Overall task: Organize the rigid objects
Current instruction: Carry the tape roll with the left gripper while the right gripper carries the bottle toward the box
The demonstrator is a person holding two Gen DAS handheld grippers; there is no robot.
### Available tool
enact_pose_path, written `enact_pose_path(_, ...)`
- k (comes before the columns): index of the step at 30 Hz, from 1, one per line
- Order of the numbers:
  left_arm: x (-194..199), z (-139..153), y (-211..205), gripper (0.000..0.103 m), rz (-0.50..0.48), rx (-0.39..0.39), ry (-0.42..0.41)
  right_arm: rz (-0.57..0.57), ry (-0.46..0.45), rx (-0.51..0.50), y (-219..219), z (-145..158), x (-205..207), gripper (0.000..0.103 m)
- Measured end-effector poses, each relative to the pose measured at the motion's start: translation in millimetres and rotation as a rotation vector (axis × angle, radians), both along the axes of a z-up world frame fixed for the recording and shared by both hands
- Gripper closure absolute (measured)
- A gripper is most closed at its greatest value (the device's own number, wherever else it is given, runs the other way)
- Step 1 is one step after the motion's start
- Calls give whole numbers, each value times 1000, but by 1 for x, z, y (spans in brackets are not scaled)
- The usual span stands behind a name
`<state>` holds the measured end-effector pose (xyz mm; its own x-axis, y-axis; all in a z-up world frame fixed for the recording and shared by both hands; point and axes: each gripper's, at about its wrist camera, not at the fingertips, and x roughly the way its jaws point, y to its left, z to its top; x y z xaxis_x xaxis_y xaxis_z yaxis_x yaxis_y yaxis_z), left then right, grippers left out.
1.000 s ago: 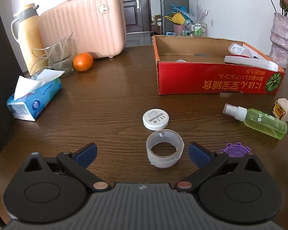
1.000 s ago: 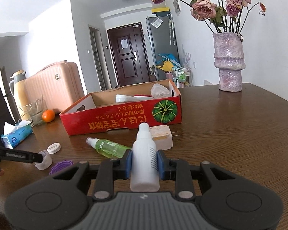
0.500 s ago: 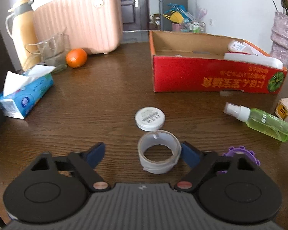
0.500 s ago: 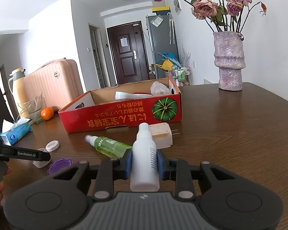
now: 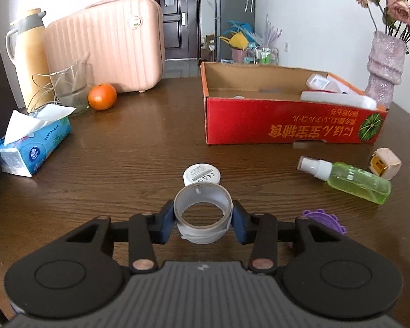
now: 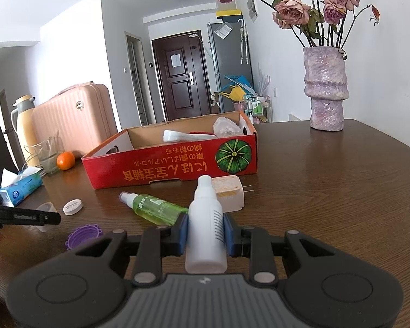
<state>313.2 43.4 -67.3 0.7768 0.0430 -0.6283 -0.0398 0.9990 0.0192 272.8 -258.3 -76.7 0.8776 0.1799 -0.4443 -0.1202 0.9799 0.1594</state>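
My left gripper (image 5: 203,222) is shut on a roll of clear tape (image 5: 203,228) low over the wooden table. My right gripper (image 6: 205,235) is shut on a white bottle (image 6: 205,229), held upright above the table. The red cardboard box (image 5: 287,121) stands ahead to the right in the left wrist view and holds a few white items; it shows ahead in the right wrist view (image 6: 172,169). Loose on the table are a white round lid (image 5: 201,174), a green spray bottle (image 5: 350,180), a purple lid (image 5: 325,218) and a beige plug adapter (image 5: 384,162).
A tissue pack (image 5: 32,143), glass jug (image 5: 68,90), orange (image 5: 102,96), thermos (image 5: 28,60) and pink suitcase (image 5: 106,46) stand at the left and back. A purple vase with dried roses (image 6: 326,90) stands at the far right.
My left gripper has closed its jaws on the tape roll, which stood between open fingers before. My right gripper has moved slightly forward toward the box with the white bottle.
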Motion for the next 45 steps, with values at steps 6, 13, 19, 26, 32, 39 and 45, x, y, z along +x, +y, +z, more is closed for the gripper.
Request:
enact_pose_path(6,-20,7,-5,59,-15,-29,-38,12,-11,4,2,1,-4,77)
enact_pose_path(13,-39,12,-13,59,-28,-45,-73,32,-21,9,7,2,-9,77)
enact_pose_path(19,-51,14,-25,59,-61,-54,-77,58,-30,14,15,5,-15,77)
enact_pose_path(26,-60,22,-44,59,-105,-59,-89,90,-49,21,25,12,-21,77)
enact_pose_path(32,-59,32,-55,59,-119,-46,-110,98,-66,22,28,22,-21,77)
enact_pose_path(39,-54,51,-62,59,-125,-45,-159,97,-98,15,28,37,-14,77)
enact_pose_path(45,-43,62,-72,59,-130,-44,-186,94,-121,9,29,48,-2,77)
